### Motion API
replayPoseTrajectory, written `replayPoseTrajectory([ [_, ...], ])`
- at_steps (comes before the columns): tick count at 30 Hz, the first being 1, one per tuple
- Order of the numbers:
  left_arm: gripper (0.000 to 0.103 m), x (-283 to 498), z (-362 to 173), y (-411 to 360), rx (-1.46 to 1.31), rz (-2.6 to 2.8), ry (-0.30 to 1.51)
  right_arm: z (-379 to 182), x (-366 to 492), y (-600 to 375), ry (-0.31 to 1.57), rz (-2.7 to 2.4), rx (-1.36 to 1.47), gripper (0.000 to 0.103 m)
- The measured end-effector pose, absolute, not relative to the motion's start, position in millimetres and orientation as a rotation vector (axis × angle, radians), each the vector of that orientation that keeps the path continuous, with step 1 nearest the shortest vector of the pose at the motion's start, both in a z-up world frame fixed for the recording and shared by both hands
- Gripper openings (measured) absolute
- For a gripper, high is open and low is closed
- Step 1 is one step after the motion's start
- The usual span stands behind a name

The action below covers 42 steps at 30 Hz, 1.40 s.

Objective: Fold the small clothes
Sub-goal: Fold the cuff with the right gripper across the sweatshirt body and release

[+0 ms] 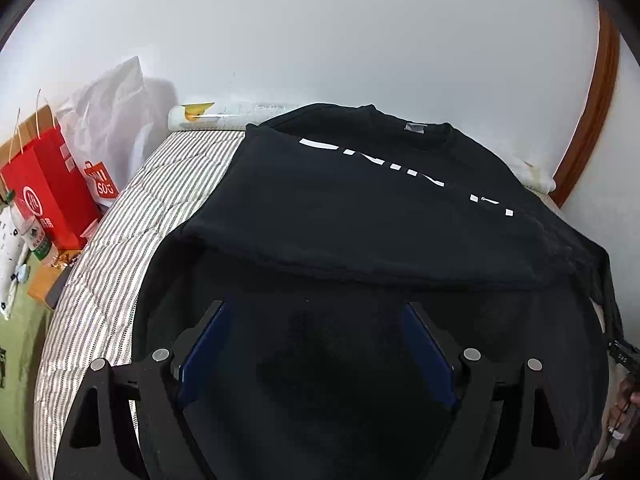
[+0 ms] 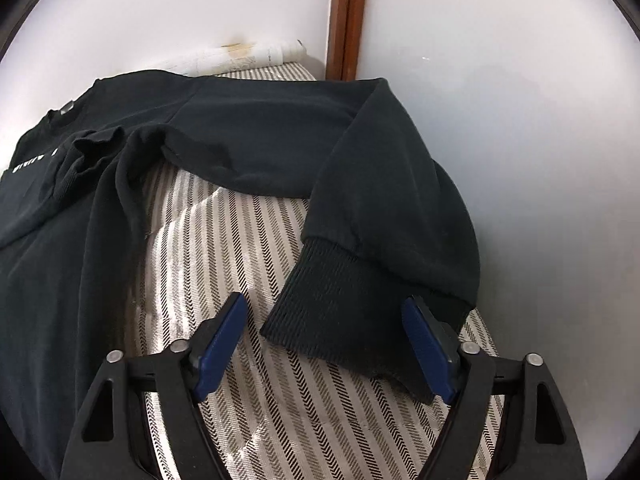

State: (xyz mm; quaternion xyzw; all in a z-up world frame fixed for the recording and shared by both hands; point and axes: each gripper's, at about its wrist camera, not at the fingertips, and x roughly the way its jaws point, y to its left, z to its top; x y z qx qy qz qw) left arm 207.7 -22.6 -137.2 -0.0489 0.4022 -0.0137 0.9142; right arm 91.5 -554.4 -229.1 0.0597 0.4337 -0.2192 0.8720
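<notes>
Left wrist: striped mattress against white wall

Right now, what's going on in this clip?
A person with a gripper in each hand is folding a black sweatshirt on a striped mattress. One sleeve is already folded across the body. The right gripper, fingers apart, straddles the ribbed cuff of the other sleeve without clamping it. The left gripper hangs open over the hem area.

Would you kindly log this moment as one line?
stage: sleeve fold | left gripper: open over sweatshirt | right gripper: open around cuff, not pinched | surface: striped mattress
</notes>
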Motion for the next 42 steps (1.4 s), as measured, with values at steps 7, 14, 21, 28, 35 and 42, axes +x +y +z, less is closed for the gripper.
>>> replayPoseTrajectory([
  [7, 0.085, 198.0, -137.9, 6.4, -0.124, -0.045, 0.818, -218.9, 94.9, -567.1, 0.922, -0.489, 0.144, 0.011],
  [14, 0.085, 192.3, -133.5, 38.4, -0.12, 0.015, 0.81, -139.6, 89.8, -540.4, 0.768, -0.394, 0.222, 0.011],
  [21, 0.085, 187.2, -115.5, 56.3, -0.112, 0.036, 0.763, -79.8, 106.4, -490.0, 0.683, -0.237, 0.289, 0.011],
  [28, 0.085, 189.8, -99.7, 65.7, -0.065, 0.07, 0.734, -41.8, 145.6, -422.2, 0.644, -0.094, 0.296, 0.011],
  [35, 0.085, 200.6, -98.9, 79.6, -0.058, 0.089, 0.73, -40.7, 188.2, -353.8, 0.671, 0.007, 0.259, 0.011],
  [42, 0.085, 207.7, -113.5, 98.4, -0.114, 0.075, 0.738, -58.0, 224.9, -277.6, 0.7, 0.135, 0.24, 0.011],
])
